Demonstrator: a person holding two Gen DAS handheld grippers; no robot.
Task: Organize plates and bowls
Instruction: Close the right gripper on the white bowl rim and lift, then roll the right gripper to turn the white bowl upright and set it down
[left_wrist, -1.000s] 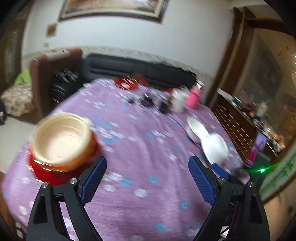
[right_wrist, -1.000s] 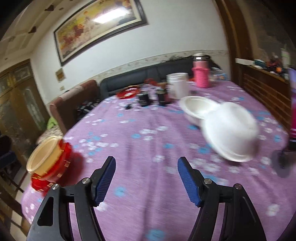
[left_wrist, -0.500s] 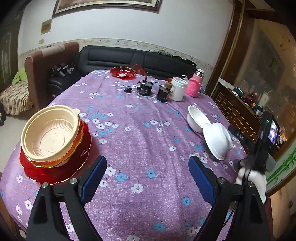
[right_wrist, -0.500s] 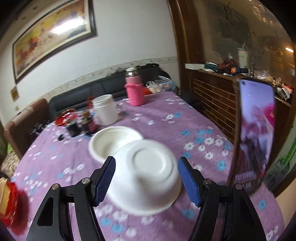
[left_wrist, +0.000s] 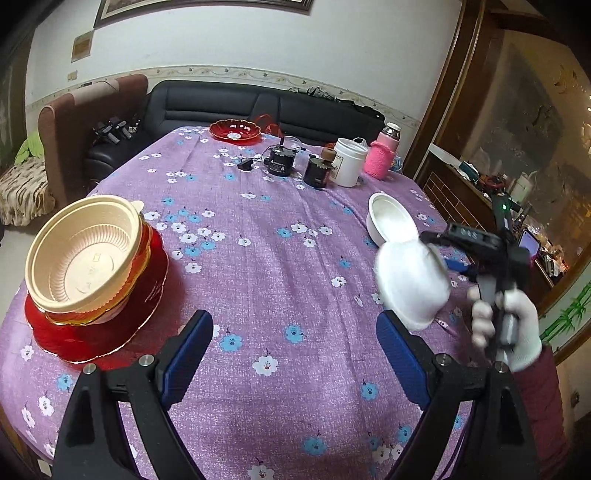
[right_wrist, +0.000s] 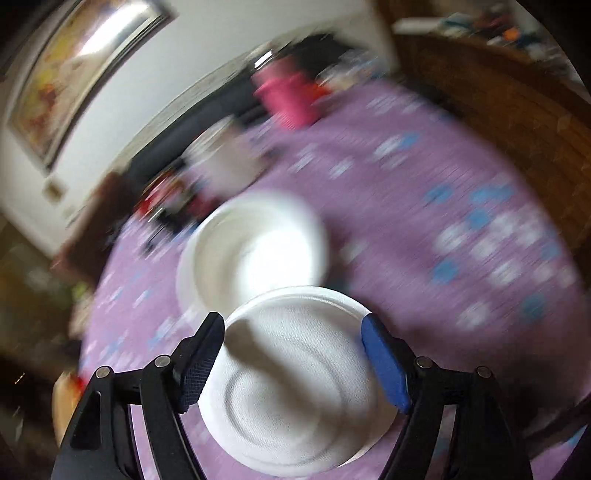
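Note:
A beige bowl stack sits on a red plate at the near left of the purple flowered table. My left gripper hovers open and empty over the cloth beside it. At the right stand two white foam bowls, one upright and one overturned just in front of it. My right gripper, held by a white-gloved hand, straddles the overturned bowl. Its jaws are opening, the bowl fills the gap between them, and I see no firm squeeze. The right wrist view is blurred.
At the far end of the table are a red dish, small black devices, a white jar and a pink flask. A black sofa stands behind and a wooden rail at the right.
My right gripper swung from the table's middle over to the white bowls and came down around the overturned one, its jaws a little wider. The left gripper stayed put.

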